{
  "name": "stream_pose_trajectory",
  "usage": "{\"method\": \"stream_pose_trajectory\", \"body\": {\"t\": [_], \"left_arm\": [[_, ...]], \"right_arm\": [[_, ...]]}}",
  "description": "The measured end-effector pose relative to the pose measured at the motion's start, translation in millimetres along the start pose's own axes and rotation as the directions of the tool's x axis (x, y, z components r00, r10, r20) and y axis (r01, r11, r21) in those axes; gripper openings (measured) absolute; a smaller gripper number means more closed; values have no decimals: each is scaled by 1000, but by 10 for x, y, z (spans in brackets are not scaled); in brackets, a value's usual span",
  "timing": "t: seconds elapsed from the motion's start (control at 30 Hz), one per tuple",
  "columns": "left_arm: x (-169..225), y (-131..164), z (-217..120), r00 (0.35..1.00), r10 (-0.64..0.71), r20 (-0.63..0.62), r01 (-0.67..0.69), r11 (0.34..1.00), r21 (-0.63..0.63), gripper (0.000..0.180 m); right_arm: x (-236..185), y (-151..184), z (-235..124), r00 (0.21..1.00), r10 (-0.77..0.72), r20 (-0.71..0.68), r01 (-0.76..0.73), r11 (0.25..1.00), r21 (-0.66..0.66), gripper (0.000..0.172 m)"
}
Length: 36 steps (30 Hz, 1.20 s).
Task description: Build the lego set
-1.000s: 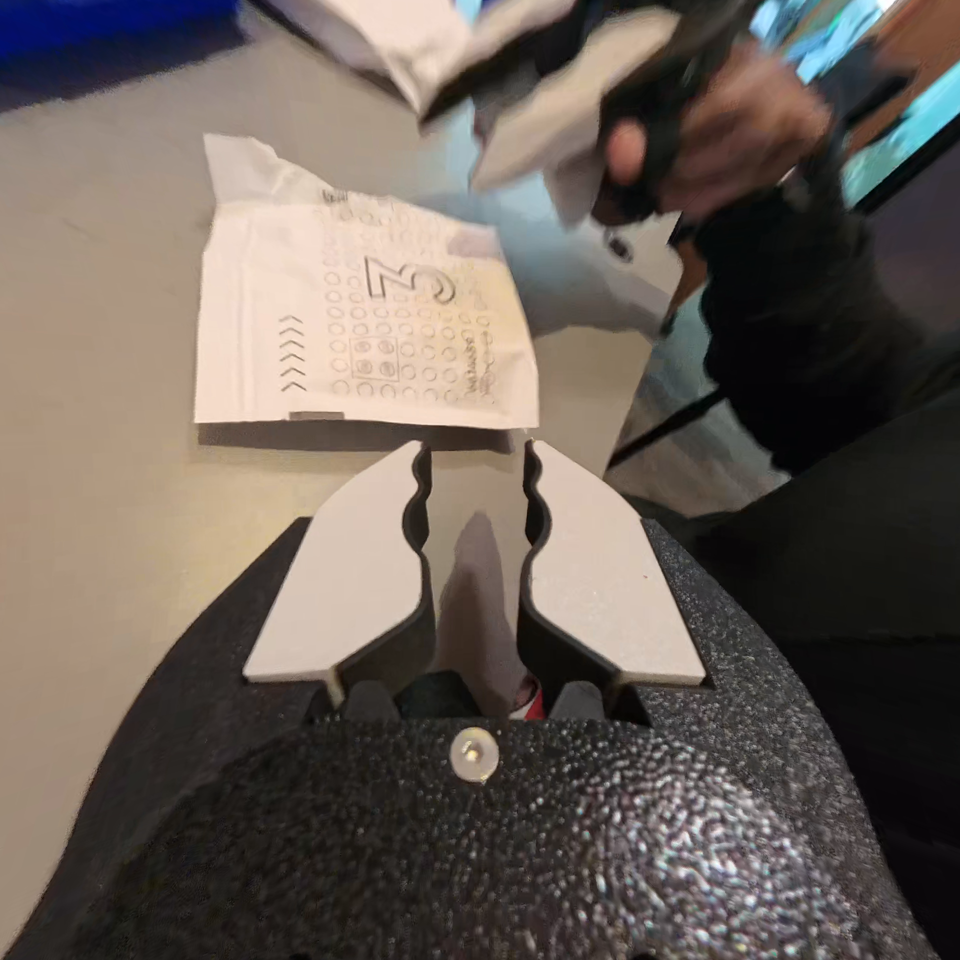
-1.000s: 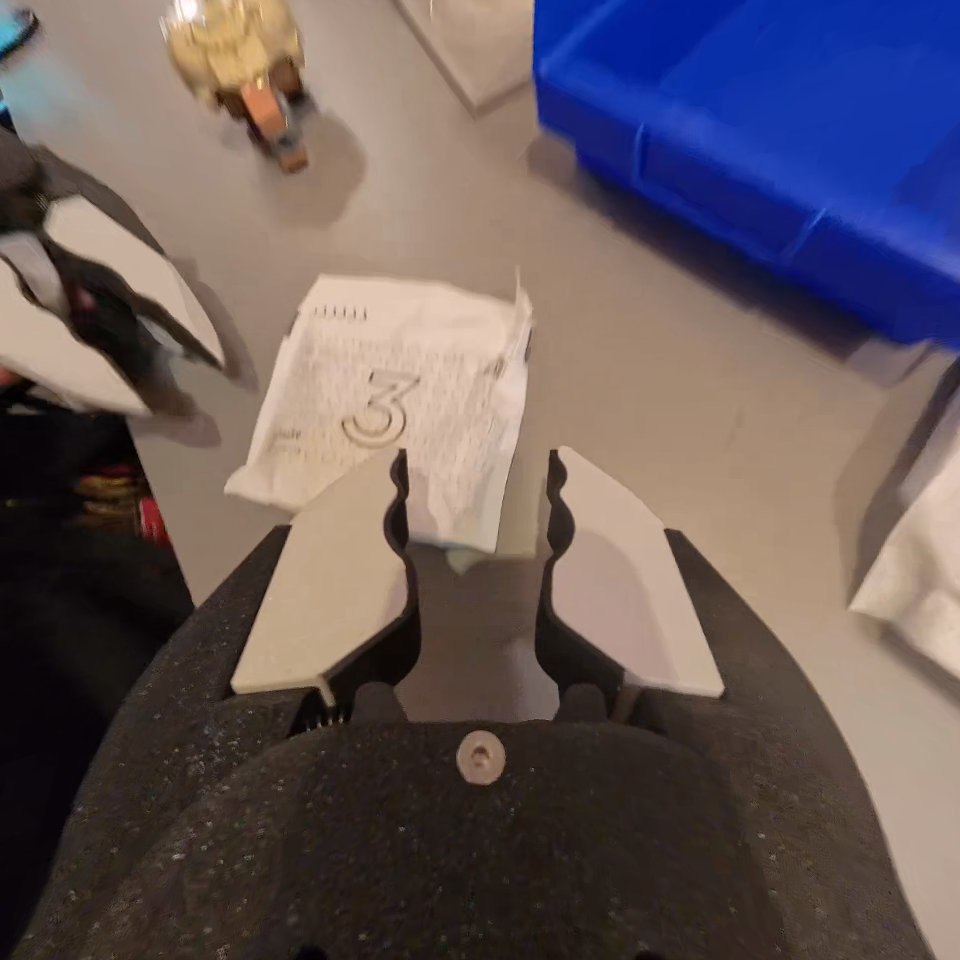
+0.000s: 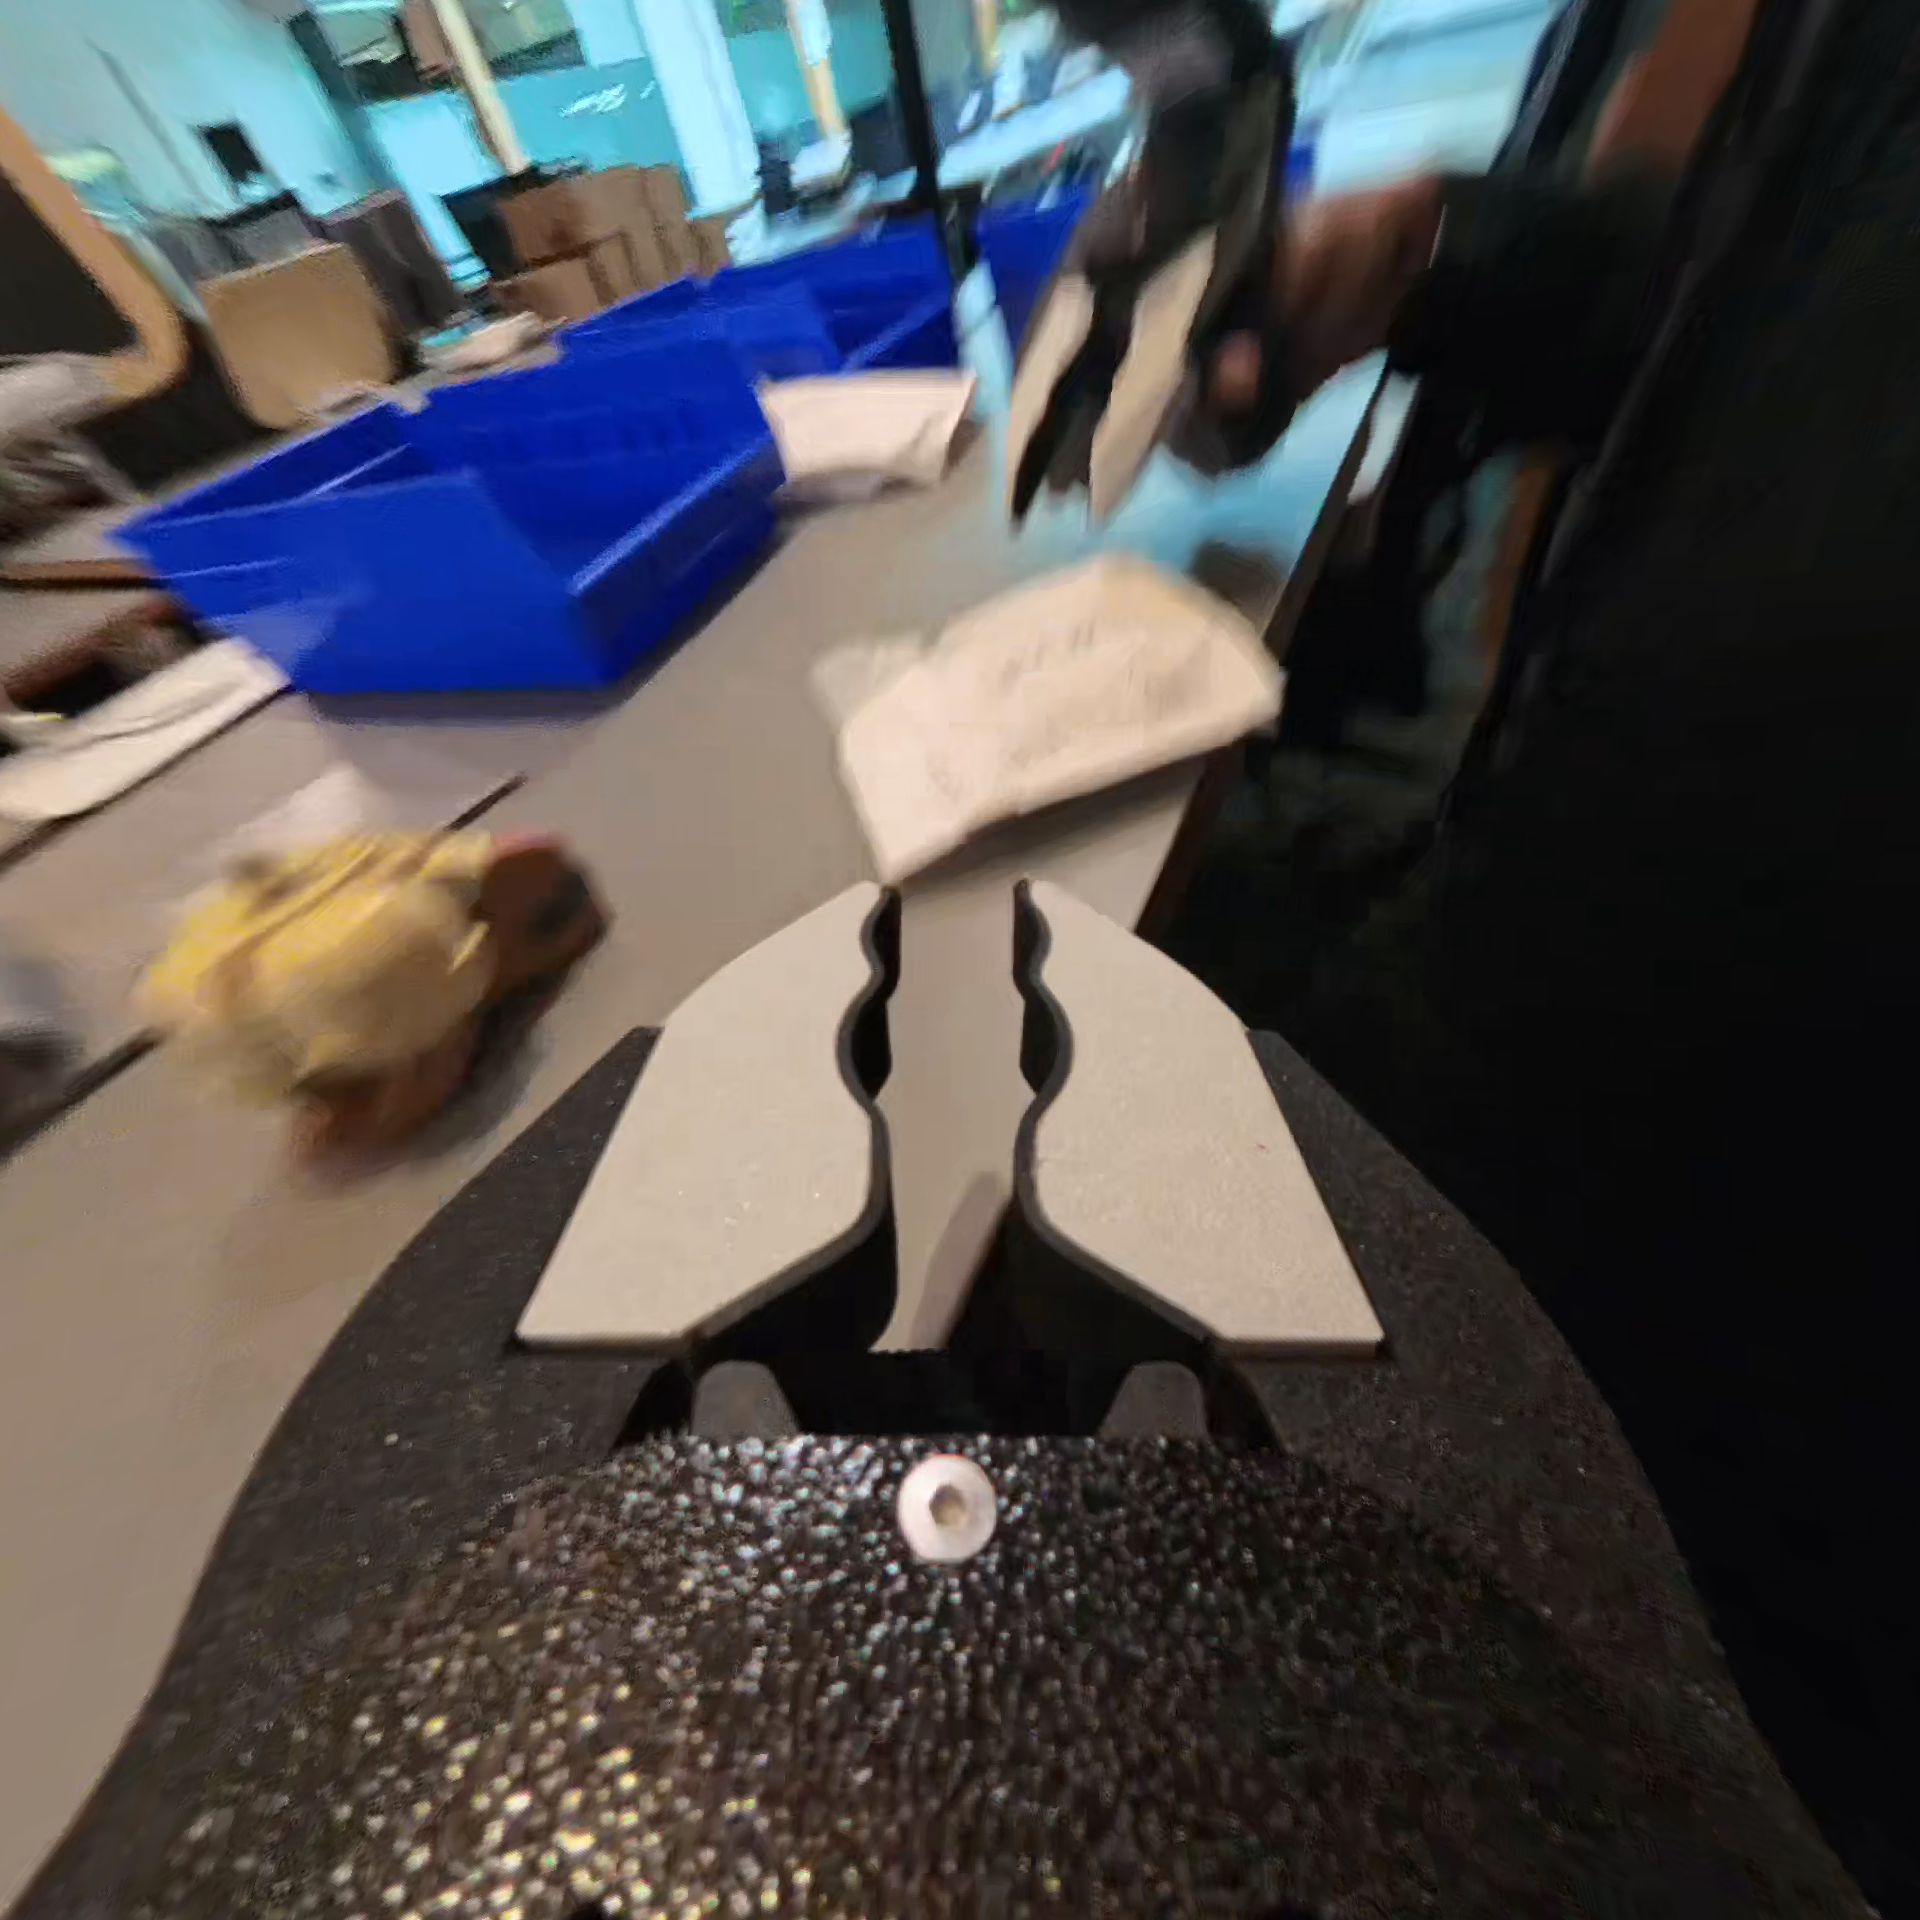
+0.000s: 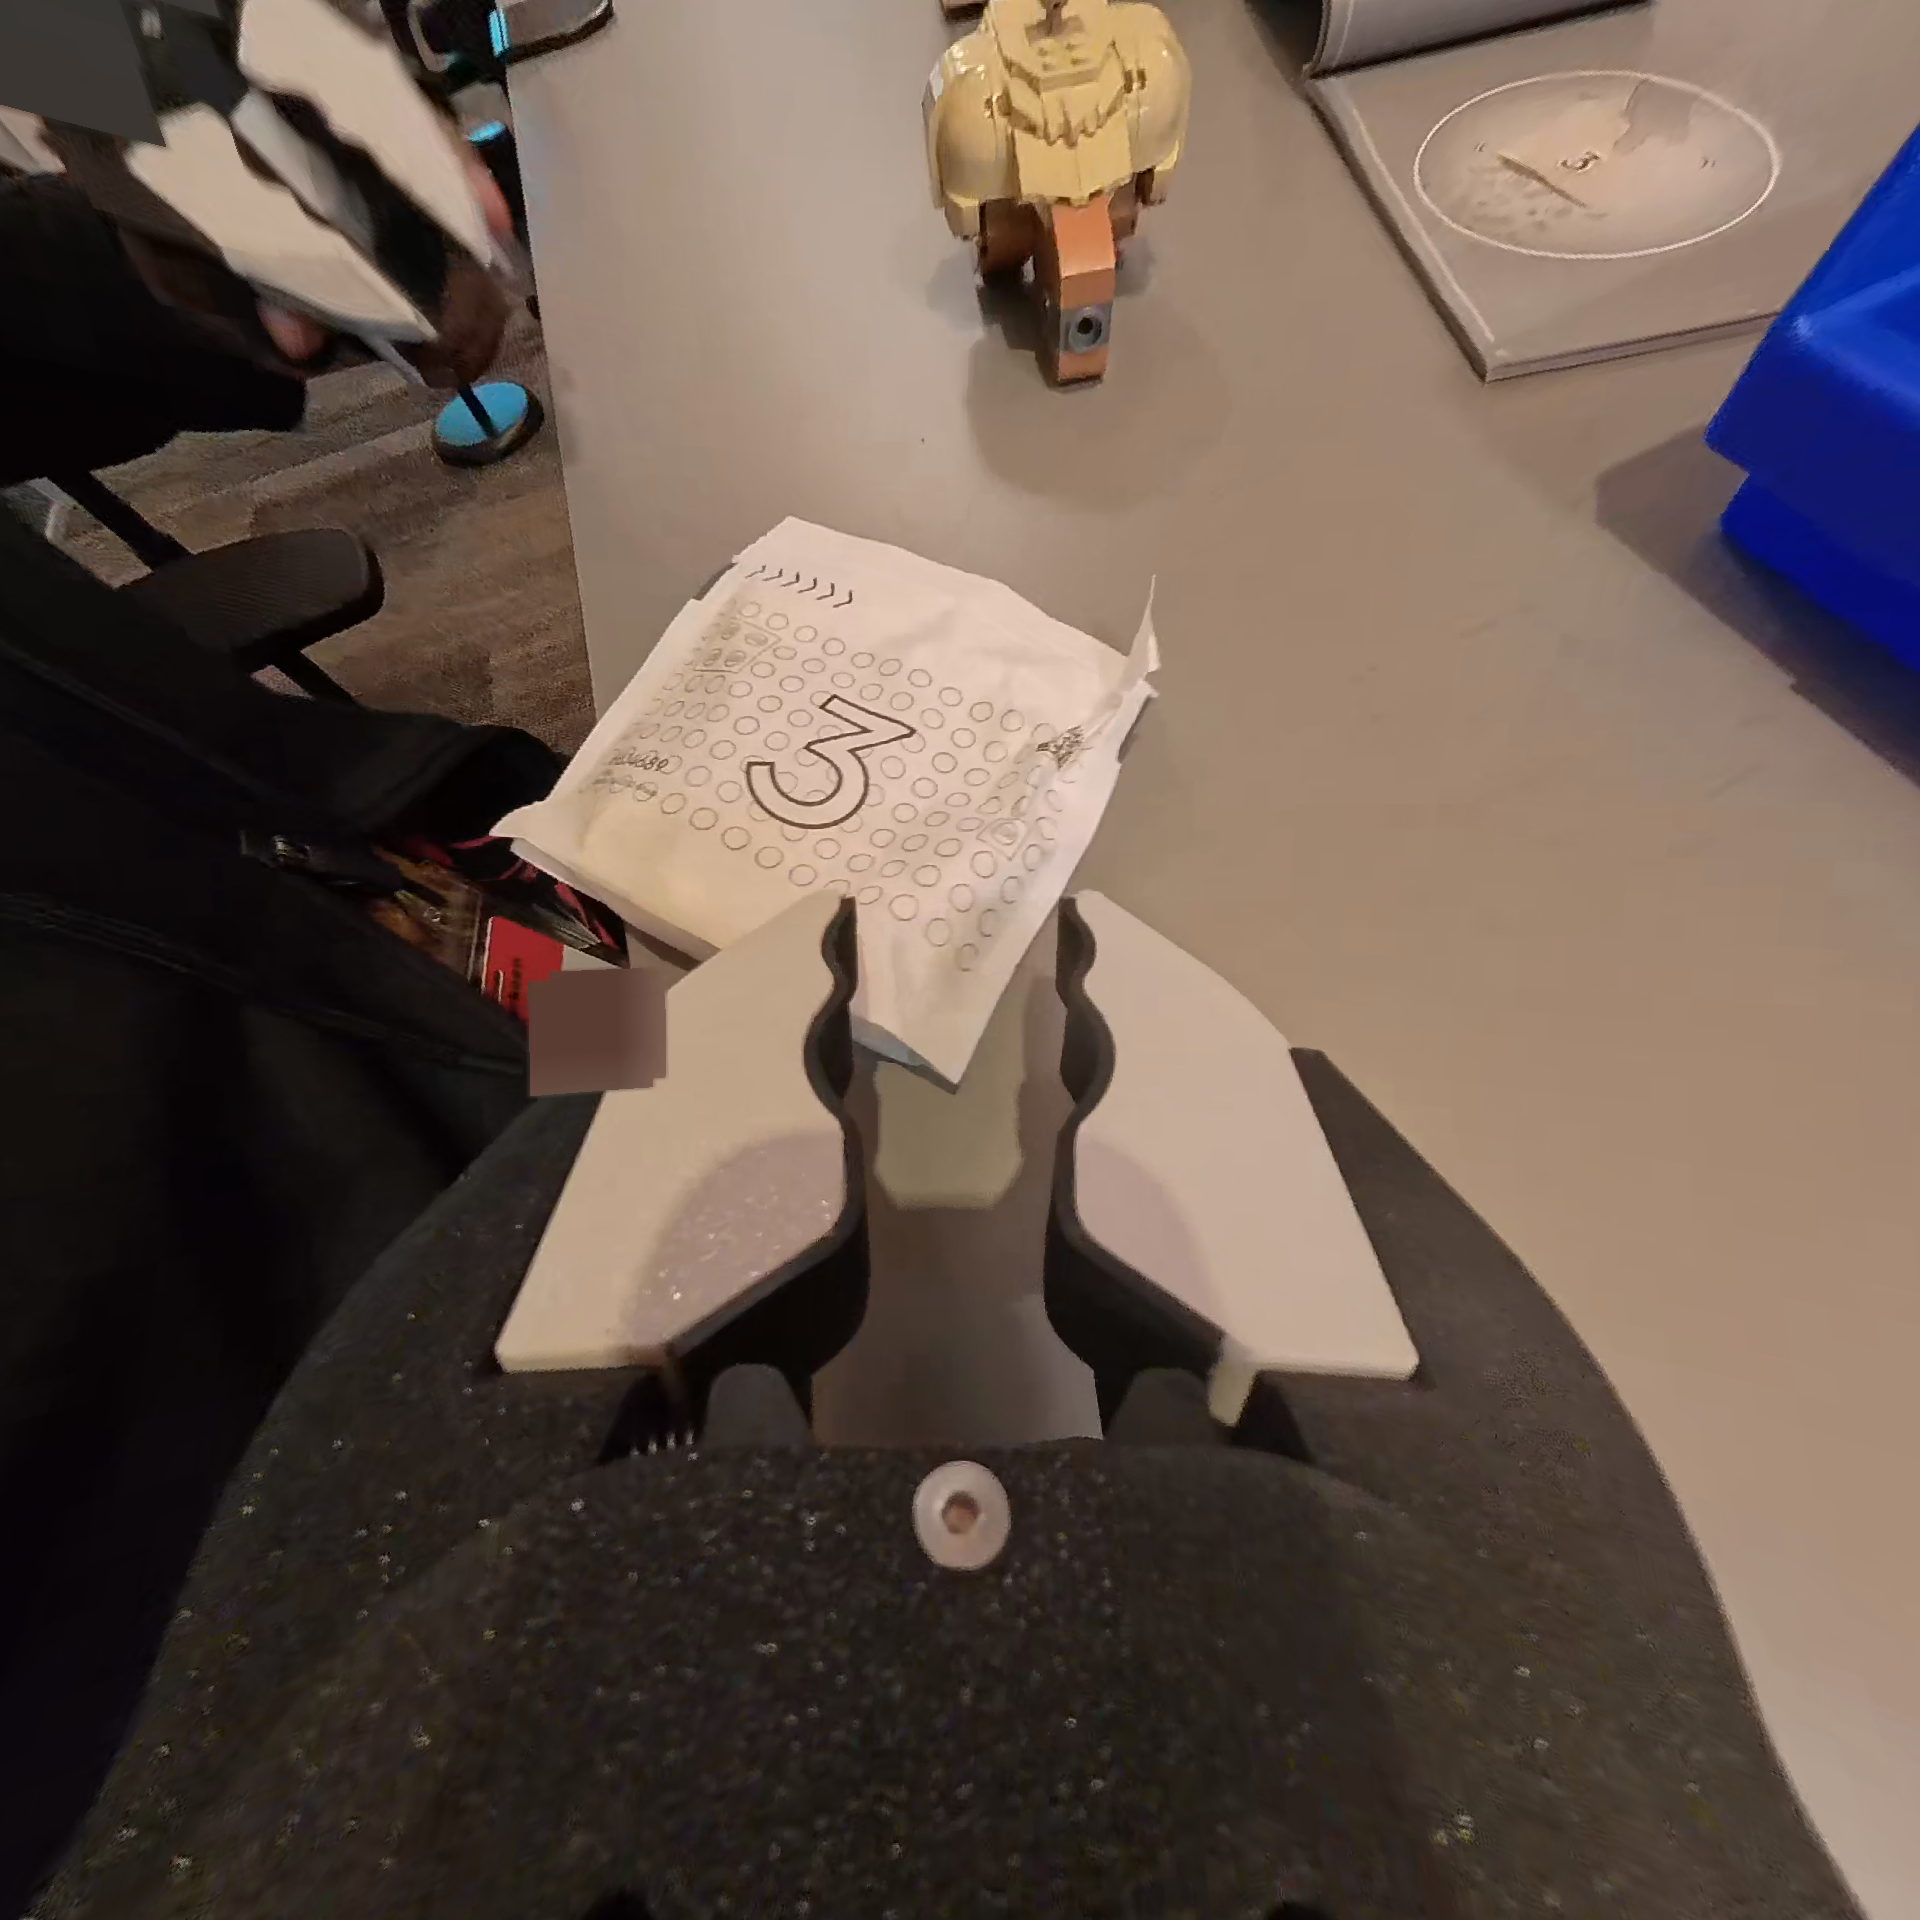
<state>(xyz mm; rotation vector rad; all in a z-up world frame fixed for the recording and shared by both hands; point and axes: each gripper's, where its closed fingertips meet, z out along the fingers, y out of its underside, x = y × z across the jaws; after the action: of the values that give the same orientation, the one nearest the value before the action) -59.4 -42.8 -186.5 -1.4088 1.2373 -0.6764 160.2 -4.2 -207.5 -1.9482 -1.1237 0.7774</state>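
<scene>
Right gripper (image 4: 954,914) spread, empty, over the near corner of the white paper bag (image 4: 831,748) on the grey table (image 4: 1351,727). Left gripper (image 3: 951,894) parted, apparently empty, just short of the bag.

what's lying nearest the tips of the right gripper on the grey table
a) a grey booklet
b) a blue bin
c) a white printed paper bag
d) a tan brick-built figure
c: in the right wrist view the white printed paper bag lies flat on the table, one corner reaching in between the open fingers of the right gripper, while the tan figure, booklet and blue bin sit farther off.
</scene>
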Motion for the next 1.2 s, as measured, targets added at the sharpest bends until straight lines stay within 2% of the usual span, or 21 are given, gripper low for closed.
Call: {"method": "stream_pose_trajectory", "body": {"t": [0.07, 0.1, 0.17, 0.23, 0.27, 0.3, 0.33, 0.37, 0.4, 0.43, 0.47, 0.5, 0.53, 0.57, 0.63, 0.7, 0.73, 0.8, 0.9, 1.0, 1.2], "left_arm": [[-75, 554, -526, 974, 169, 152, -136, 970, -202, 12], [-120, 858, -839, 954, 211, 212, -138, 940, -312, 9], [-150, 1476, -1496, 932, 191, 309, -24, 881, -473, 4], [-52, 2211, -2078, 911, 75, 405, 184, 806, -562, 4], [120, 2690, -2329, 905, -9, 425, 299, 725, -621, 2], [396, 3249, -2604, 901, -84, 425, 393, 572, -720, 0], [779, 3804, -2937, 903, -163, 397, 430, 344, -835, 0], [1152, 4237, -3348, 901, -219, 374, 397, 71, -915, 0], [1366, 4488, -3678, 903, -226, 367, 350, -113, -930, 0], [1456, 4595, -3742, 875, -247, 415, 391, -143, -909, 0], [1386, 4595, -3577, 804, -270, 529, 534, -64, -843, 0], [1165, 4487, -3311, 713, -293, 637, 684, 90, -724, 0], [904, 4266, -3055, 638, -330, 695, 769, 253, -586, 0], [674, 3964, -2839, 616, -365, 698, 781, 396, -482, 0], [329, 3252, -2532, 666, -366, 650, 700, 607, -375, 7], [125, 2453, -2214, 727, -404, 556, 623, 729, -285, 12], [82, 2037, -2006, 753, -451, 479, 607, 757, -241, 12], [81, 1291, -1516, 767, -563, 307, 630, 751, -197, 12], [103, 611, -744, 744, -643, 181, 667, 698, -260, 20], [36, 346, -121, 723, -673, 153, 680, 655, -329, 31], [-252, 329, 702, 641, -762, 95, 716, 548, -432, 39]], "right_arm": [[54, -21, -13, 1000, -9, 8, 9, 1000, 9, 36], [85, -29, -15, 1000, -17, 8, 17, 1000, 8, 36], [139, -57, -14, 999, -41, 7, 41, 999, 4, 36], [169, -102, -5, 998, -65, 10, 65, 998, 6, 36], [173, -128, 4, 997, -78, 14, 78, 997, 10, 36], [174, -154, 14, 996, -91, 18, 91, 996, 16, 36], [175, -177, 28, 995, -102, 20, 102, 995, 22, 36], [180, -191, 43, 994, -105, 20, 105, 994, 23, 36], [194, -187, 60, 995, -98, 16, 97, 995, 13, 36], [208, -157, 75, 997, -81, 13, 81, 997, -9, 36], [217, -102, 84, 998, -59, 12, 60, 997, -40, 37], [227, -33, 88, 999, -36, 8, 36, 997, -73, 37], [237, 41, 86, 1000, -14, 4, 15, 994, -105, 38], [231, 115, 84, 1000, 4, 10, -3, 991, -136, 39], [165, 242, 90, 998, 32, 46, -23, 981, -195, 38], [65, 280, 121, 996, 41, 78, -23, 977, -213, 38], [10, 289, 149, 995, 44, 87, -24, 975, -221, 38], [-111, 282, 232, 995, 56, 88, -35, 973, -229, 38], [-285, 225, 399, 995, 82, 57, -68, 974, -216, 38], [-345, 195, 517, 999, 41, -15, -43, 975, -220, 39], [-412, 151, 575, 999, 41, 4, -40, 977, -210, 38]]}}
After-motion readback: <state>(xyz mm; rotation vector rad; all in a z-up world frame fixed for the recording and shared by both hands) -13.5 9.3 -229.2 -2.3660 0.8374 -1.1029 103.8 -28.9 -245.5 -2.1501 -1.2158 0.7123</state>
